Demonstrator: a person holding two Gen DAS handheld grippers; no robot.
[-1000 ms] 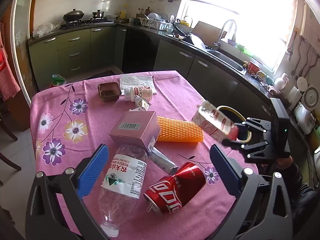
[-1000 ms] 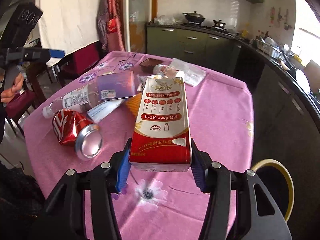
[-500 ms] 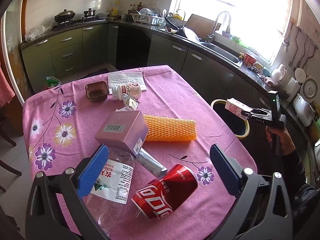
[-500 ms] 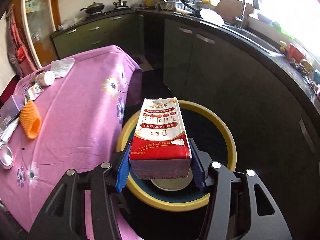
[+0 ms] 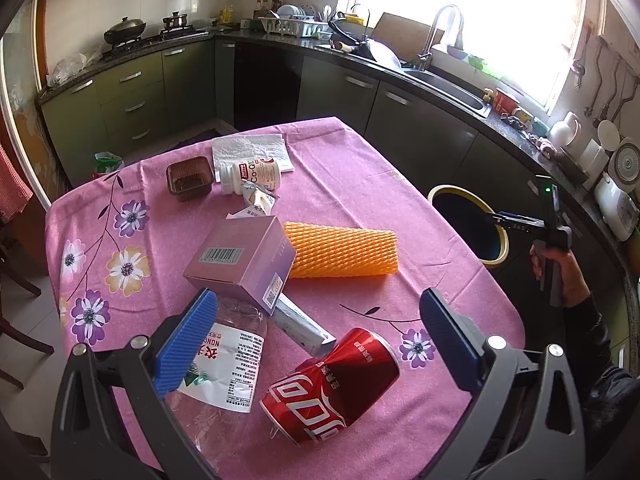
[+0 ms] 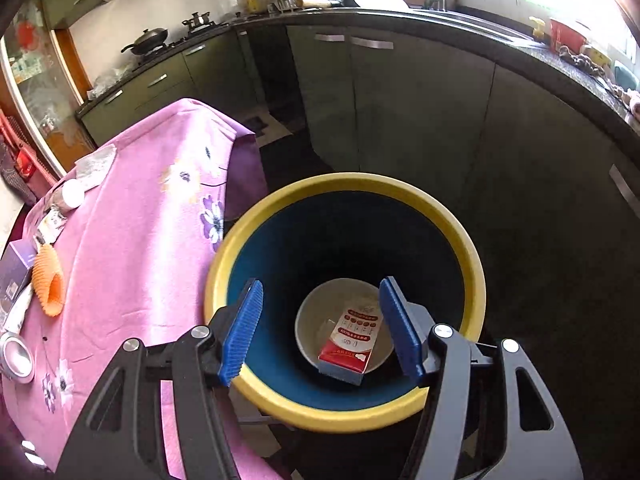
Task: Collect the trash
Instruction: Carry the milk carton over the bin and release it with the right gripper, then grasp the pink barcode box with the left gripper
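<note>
My right gripper (image 6: 320,328) is open and empty above the yellow-rimmed bin (image 6: 248,236). A red and white milk carton (image 6: 352,344) lies at the bin's bottom. The bin (image 5: 502,240) and right gripper (image 5: 500,218) also show in the left wrist view. My left gripper (image 5: 316,336) is open over the near end of the pink table (image 5: 360,184). Between its fingers lie a crushed red cola can (image 5: 332,388) and a clear plastic bottle (image 5: 224,376). Behind them are a pink box (image 5: 244,260) and an orange foam net sleeve (image 5: 344,250).
A silver tube (image 5: 300,326) lies under the box. A white pill bottle (image 5: 252,174), brown plastic cup (image 5: 189,178), wrappers (image 5: 258,200) and a paper napkin (image 5: 248,148) lie farther back. Dark cabinets (image 6: 440,120) stand right behind the bin.
My right gripper opened and let go of the milk carton, which dropped to the bin's bottom. My left gripper has barely moved over the can and bottle.
</note>
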